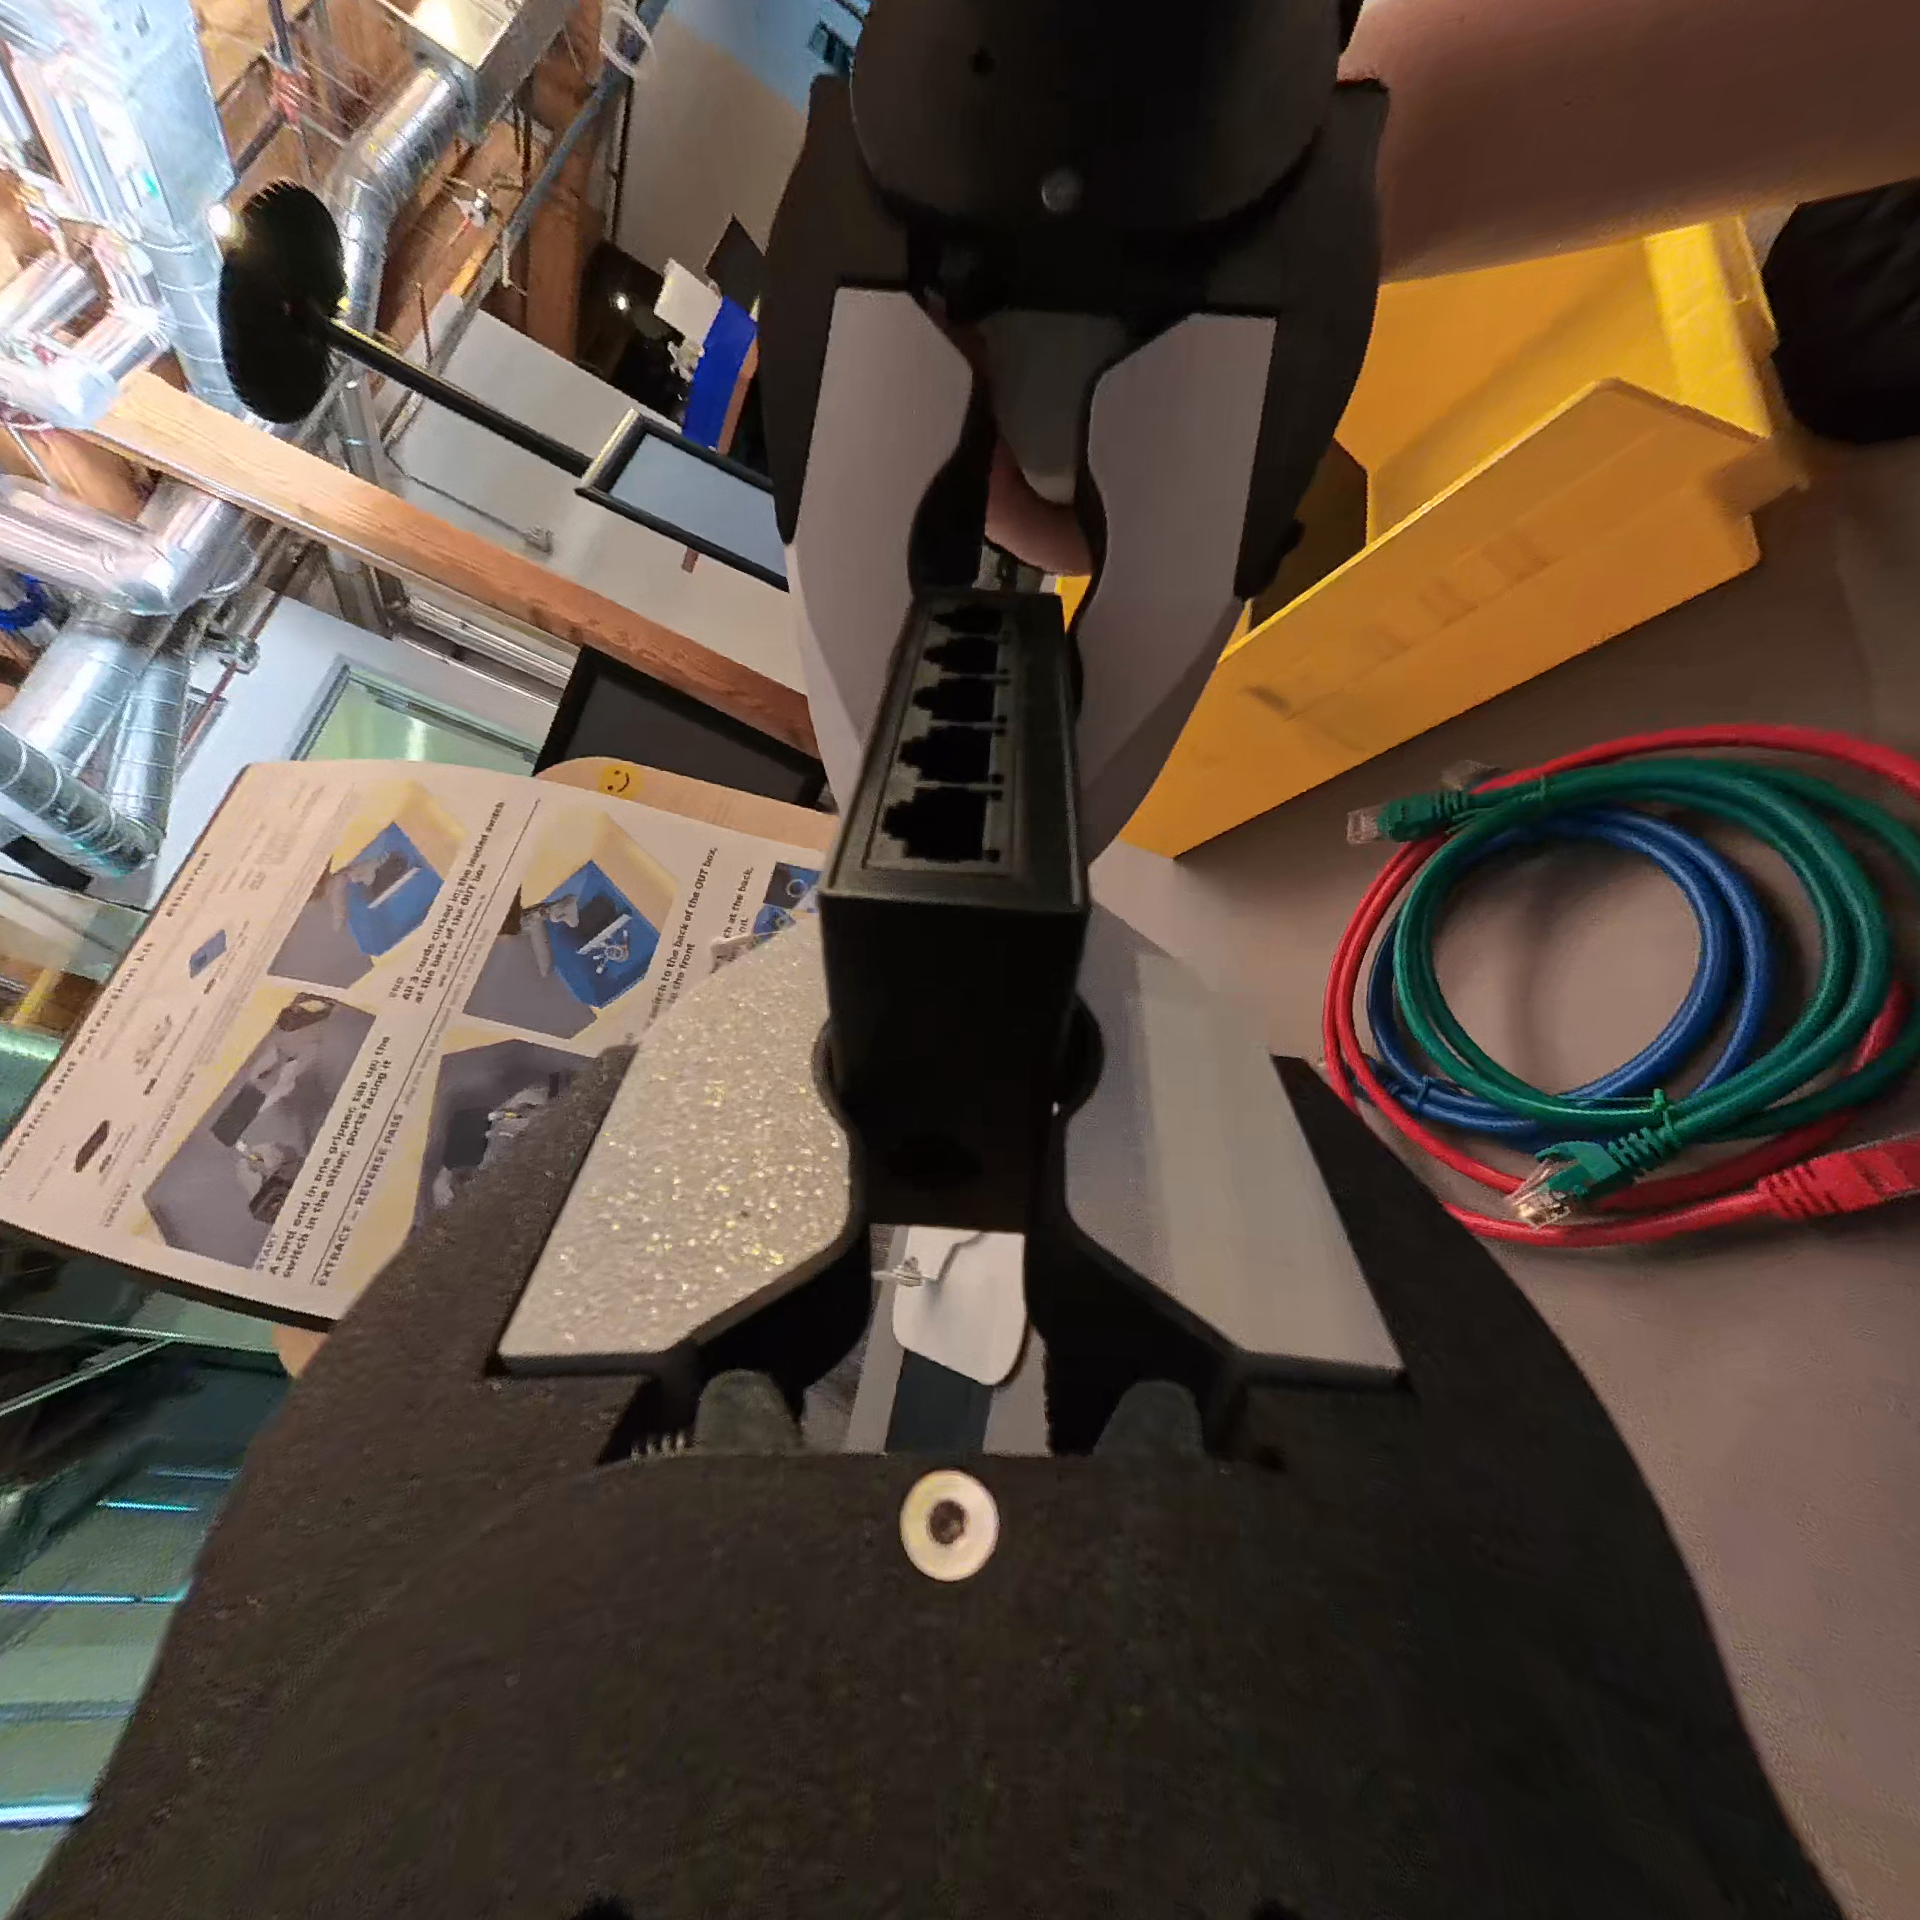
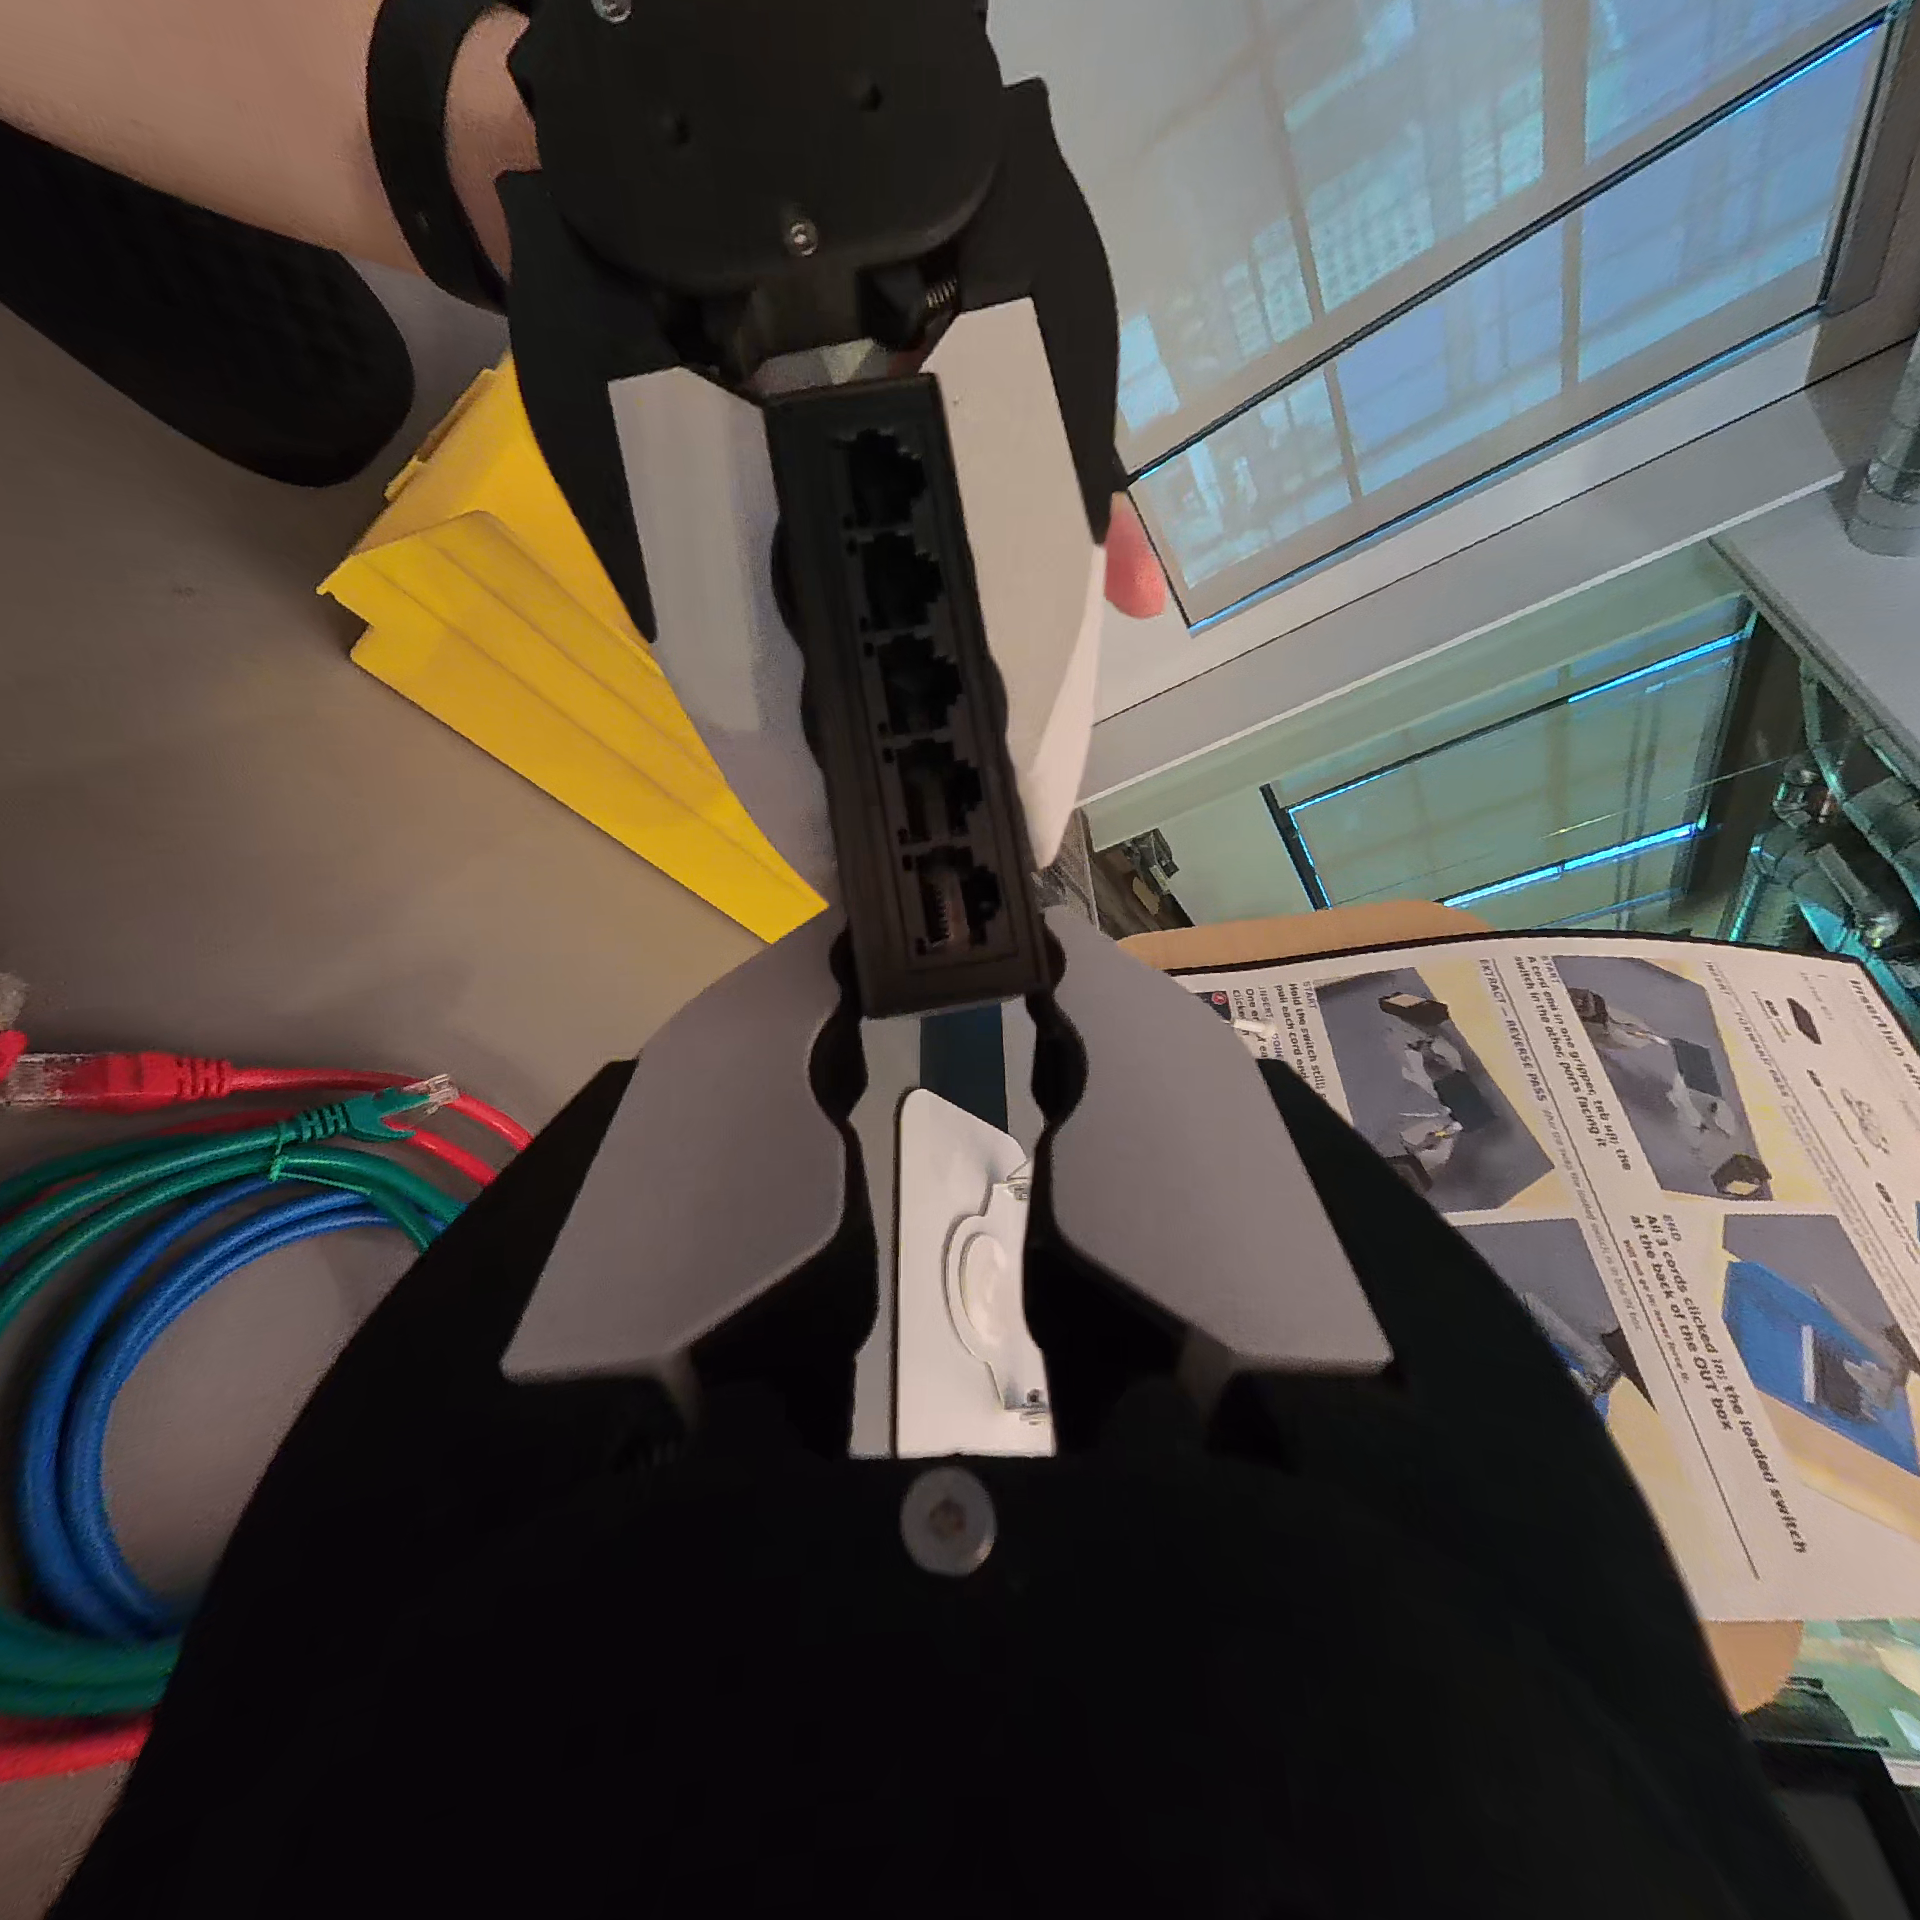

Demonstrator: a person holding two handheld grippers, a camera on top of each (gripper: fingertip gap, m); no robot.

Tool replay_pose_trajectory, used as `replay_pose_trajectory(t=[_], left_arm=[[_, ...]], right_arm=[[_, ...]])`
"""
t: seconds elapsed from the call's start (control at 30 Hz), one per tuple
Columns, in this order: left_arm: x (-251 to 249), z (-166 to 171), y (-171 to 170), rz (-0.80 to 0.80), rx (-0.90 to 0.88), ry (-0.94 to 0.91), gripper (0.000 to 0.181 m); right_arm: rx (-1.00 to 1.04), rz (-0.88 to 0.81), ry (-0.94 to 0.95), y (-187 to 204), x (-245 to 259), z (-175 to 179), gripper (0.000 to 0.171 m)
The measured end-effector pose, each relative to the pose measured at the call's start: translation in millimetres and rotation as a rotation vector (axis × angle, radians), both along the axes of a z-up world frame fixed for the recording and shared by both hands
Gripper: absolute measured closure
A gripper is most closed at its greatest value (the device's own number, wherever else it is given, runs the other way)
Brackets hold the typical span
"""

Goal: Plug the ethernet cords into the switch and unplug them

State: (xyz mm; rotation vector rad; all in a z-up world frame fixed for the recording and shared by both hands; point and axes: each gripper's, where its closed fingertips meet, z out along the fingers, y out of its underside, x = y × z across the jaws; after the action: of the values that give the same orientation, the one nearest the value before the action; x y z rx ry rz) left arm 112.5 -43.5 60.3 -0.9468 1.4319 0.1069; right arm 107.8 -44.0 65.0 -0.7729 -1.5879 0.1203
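A grey table (image 1: 1662, 1558) carries the whole arrangement. At its far side lies a yellow plastic bin (image 1: 1507, 540), tipped on its side. A printed instruction sheet (image 1: 312, 987) with photographs stands propped beyond the table edge, on the side away from the bin.

Above the table the two hand-held grippers face each other nose to nose. The left gripper (image 1: 956, 1039) has its two fingers pressed against the opposite narrow sides of the switch (image 1: 956, 935), pinching one end of it. The right gripper (image 2: 951, 997) meets the switch from the other end; its fingertips close on the housing there, so the box is clamped at both ends and held clear of the table between the two tools. A person's forearm shows behind each gripper.

Three ethernet cords lie coiled together on the table beside the bin, apart from the switch: a red cord (image 1: 1829, 1184) outermost, a green cord (image 1: 1600, 1153) within it, and a blue cord (image 1: 1735, 966) innermost. Their clear plugs rest loose on the table.

The switch is a small black box. Its row of five ports, seen in both wrist views, runs lengthwise from one gripper to the other, and every port is empty
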Motion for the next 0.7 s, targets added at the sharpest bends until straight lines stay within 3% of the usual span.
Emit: replay_pose_trajectory(t=[0.4,0.7], left_arm=[[-8,-22,13,0.130,0.169,0.204,0.146],[-38,8,37,0.312,0.205,0.122,0.151]], right_arm=[[0.029,-0.033,-0.094,11,-1,-24,0.142],[-0.032,-0.116,0.064,29,5,-1,0.132]])
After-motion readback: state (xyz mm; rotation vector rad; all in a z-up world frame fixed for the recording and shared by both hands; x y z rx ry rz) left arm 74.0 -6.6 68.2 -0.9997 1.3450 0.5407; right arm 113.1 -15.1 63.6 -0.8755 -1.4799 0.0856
